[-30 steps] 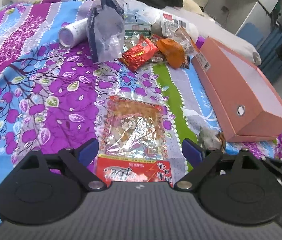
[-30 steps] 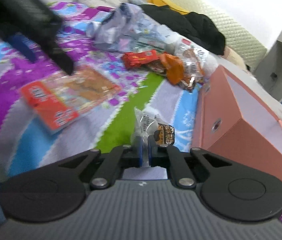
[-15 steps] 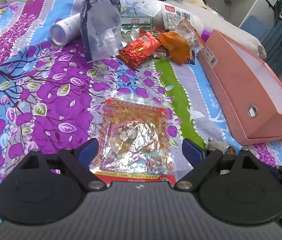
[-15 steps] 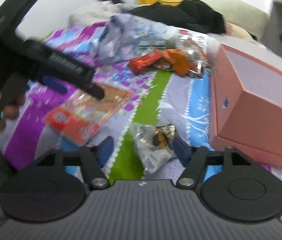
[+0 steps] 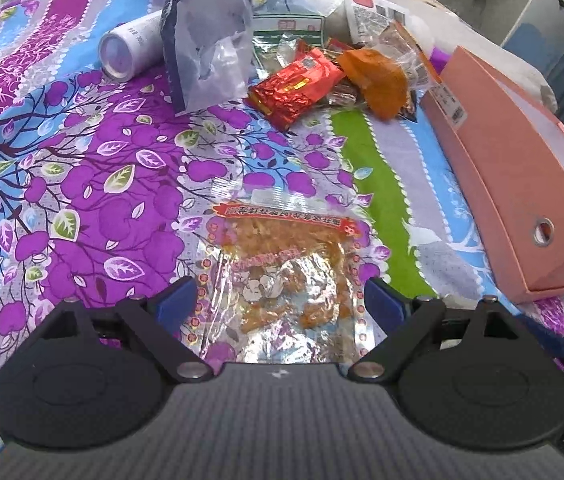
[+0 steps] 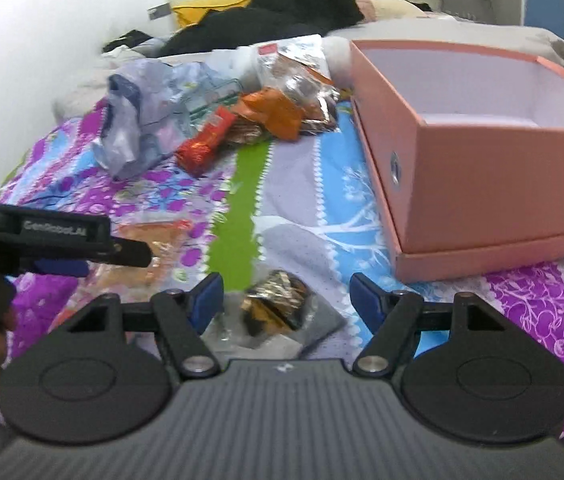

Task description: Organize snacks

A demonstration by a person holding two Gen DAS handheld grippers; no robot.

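Both hand-held grippers gape wide: left hand-held gripper (image 5: 278, 300) straddles the flat clear packet of orange snacks (image 5: 282, 280), right hand-held gripper (image 6: 286, 296) the small crinkly clear wrapper with a brown-gold sweet (image 6: 278, 304). I'd pinch edges low, then head for the open pink cardboard box (image 6: 482, 184).

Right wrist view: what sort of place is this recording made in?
Most likely a bedroom, with the work done on a bed. The snacks lie on a floral bedspread, a pillow and a heap of dark clothes sit behind them, and a white wall runs alongside.
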